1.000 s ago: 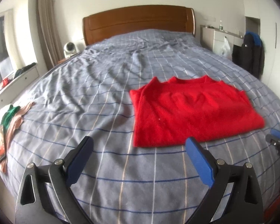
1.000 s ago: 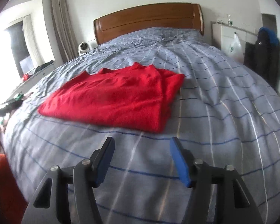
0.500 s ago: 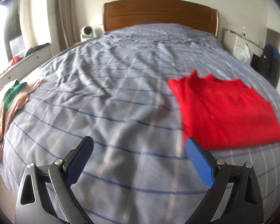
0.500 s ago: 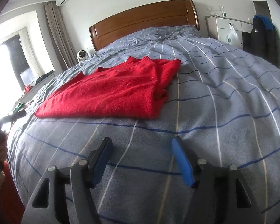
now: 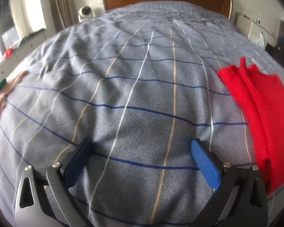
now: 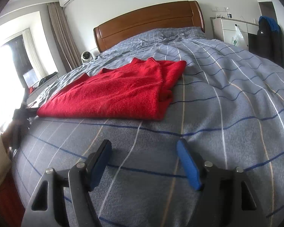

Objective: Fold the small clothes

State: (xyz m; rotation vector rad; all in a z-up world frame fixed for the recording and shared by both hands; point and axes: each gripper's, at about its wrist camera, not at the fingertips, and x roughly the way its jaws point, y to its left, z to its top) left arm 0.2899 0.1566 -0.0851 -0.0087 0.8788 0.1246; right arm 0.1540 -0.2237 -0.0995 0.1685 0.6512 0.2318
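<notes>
Red sweater (image 6: 113,92): a fuzzy knitted piece with a ribbed round collar, folded into a flat, almost rectangular shape. It lies on the bed, ahead of the right gripper and apart from it. In the left wrist view it is at the right edge (image 5: 265,117), with layered folds visible along its near side.
Bed cover (image 6: 227,98): soft grey fabric with a fleecy surface, crossed by thin dark blue, white and beige lines that make a grid. It has light wrinkles toward the head of the bed.
Headboard (image 6: 147,24): smooth brown wood with a curved top edge.
Left gripper (image 5: 141,151): the two fingers have flat blue pads on dark metal arms. They stand wide apart over bare bed cover, with nothing between them.
Right gripper (image 6: 143,153): same build. Its jaws have just been opening and now stand spread, with only the bed cover between them.
Other clothes (image 5: 0,92): a green piece and a beige piece at the left edge of the bed, blurred.
</notes>
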